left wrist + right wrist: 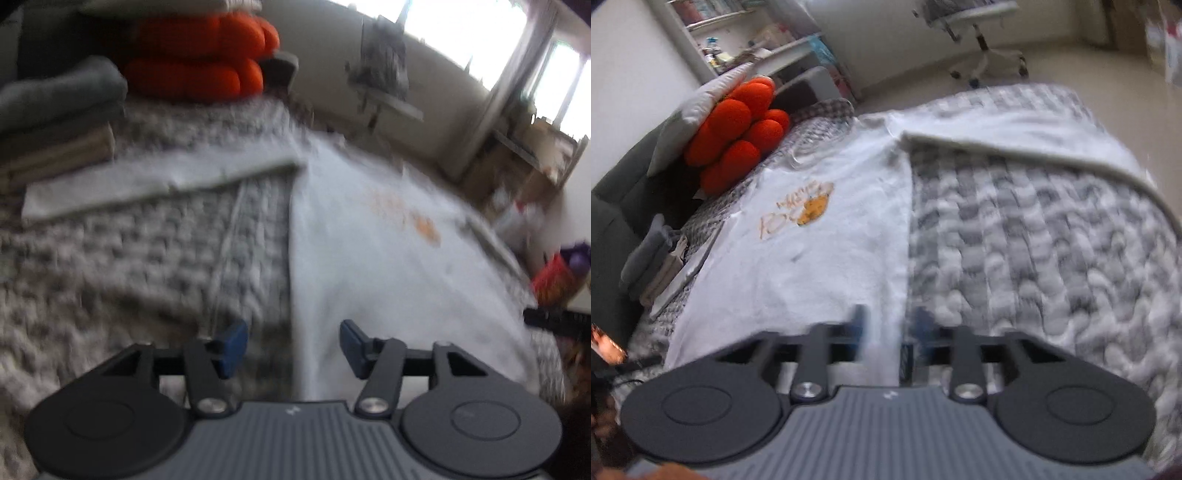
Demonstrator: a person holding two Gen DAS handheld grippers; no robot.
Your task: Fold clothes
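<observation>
Left gripper (291, 347) angled down over the bed, blue fingers (232, 347) spread, nothing pinched; one side edge of the white T-shirt (369, 258) running just beneath the gap. Right gripper (886, 325) likewise pitched downward, jaws parted and blurred, hovering over the shirt's opposite side edge with no cloth between the pads.

One white T-shirt (827, 251) laid flat along the middle of the grey knitted blanket (1034, 258), orange print (809, 206) facing up, both sleeves stretched out sideways, near hem towards the grippers and collar towards the far end.

One orange lobed cushion (738, 147) at the blanket's far corner, a pale pillow (698, 110) leaning behind it. Folded textiles stacked beside the blanket's edge: a grey roll (62, 92) on top, a beige piece (55, 155) under it.

Beyond the bed, one white swivel chair (982, 44) on the floor, shelving (738, 37) against the wall, bright windows (480, 44) in the left view. Nothing lying on the shirt. Heavy motion blur in both views.
</observation>
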